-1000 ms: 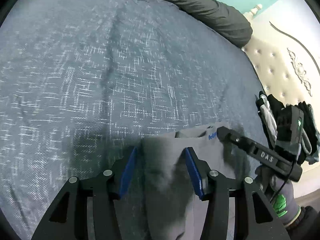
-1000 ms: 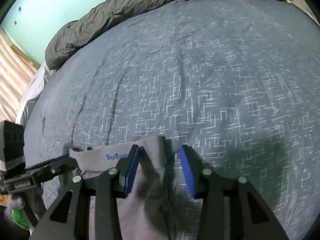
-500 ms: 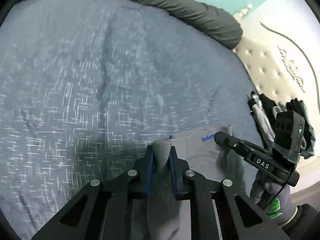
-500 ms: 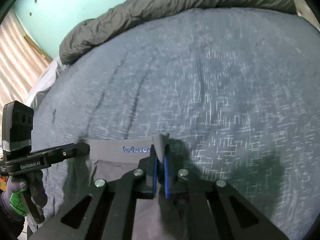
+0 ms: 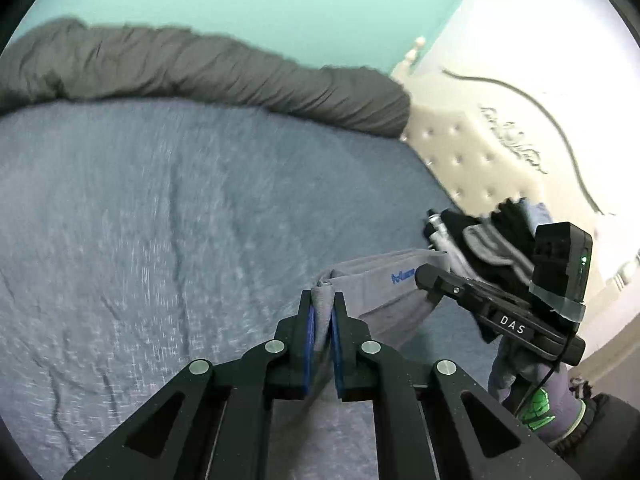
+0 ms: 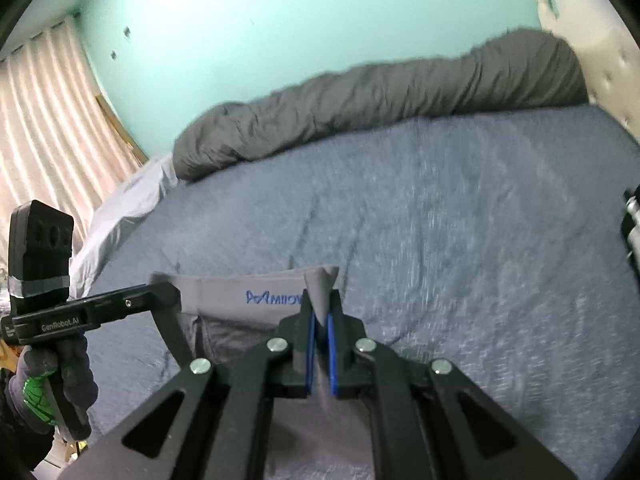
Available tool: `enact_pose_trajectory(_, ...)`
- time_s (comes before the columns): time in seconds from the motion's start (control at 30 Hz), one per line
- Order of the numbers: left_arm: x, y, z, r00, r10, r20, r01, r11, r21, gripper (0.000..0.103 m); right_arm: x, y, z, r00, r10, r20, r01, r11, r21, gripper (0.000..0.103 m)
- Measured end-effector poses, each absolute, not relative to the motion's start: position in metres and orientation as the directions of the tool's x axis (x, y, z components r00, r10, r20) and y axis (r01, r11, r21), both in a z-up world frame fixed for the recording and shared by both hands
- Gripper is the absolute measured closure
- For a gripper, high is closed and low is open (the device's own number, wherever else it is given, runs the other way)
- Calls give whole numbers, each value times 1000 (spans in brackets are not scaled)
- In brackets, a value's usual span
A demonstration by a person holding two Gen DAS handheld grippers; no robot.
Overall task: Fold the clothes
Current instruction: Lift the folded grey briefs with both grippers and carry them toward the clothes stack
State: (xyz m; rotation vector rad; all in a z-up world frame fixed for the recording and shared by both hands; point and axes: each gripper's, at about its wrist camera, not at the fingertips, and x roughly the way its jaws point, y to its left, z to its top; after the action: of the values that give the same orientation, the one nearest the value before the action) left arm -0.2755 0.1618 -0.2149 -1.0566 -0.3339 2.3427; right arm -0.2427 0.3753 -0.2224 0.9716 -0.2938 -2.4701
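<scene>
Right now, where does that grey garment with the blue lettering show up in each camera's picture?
Left wrist view: the grey garment sits low, right of centre, pinched by the left hand-held gripper.
Right wrist view: low, centre-left, pinched by the right hand-held gripper.
Shared landmark: the dark rolled duvet along the bed's far edge.

The garment [image 6: 240, 300] is hanging over the near part of the bed [image 6: 440, 220], stretched between the left tongs [image 5: 321, 312] and the right tongs [image 6: 319, 320]. A rolled duvet [image 6: 380, 100] is lying along the bed's far edge, and a pile of clothes [image 5: 488, 240] is sitting on the bed beside the headboard [image 5: 480, 152], to the garment's right.
</scene>
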Motion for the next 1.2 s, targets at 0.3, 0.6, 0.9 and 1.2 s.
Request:
enact_pose_trajectory(0.3, -228, 186, -122, -599, 585, -547, -447, -811, -378, 95, -196, 395, -118, -735, -494, -464, 390, -868, 307, 99)
enact_pose_trajectory(0.6, -181, 216, -36, -632, 607, -481, -518, -793, -320, 95, -147, 437, -50, -784, -475, -400, 402, -879, 257, 99)
enact_pose_trajectory(0.9, -136, 289, -1, -586, 654, -478, -614, -744, -265, 95, -96, 506, -19, -839, -401, -368, 349, -915, 202, 99)
enact_pose_trajectory(1.2, -113, 376, 16, -526, 687, -501, -685, -691, -229, 95, -53, 583, -8, -885, -285, -368, 241, -957, 160, 99)
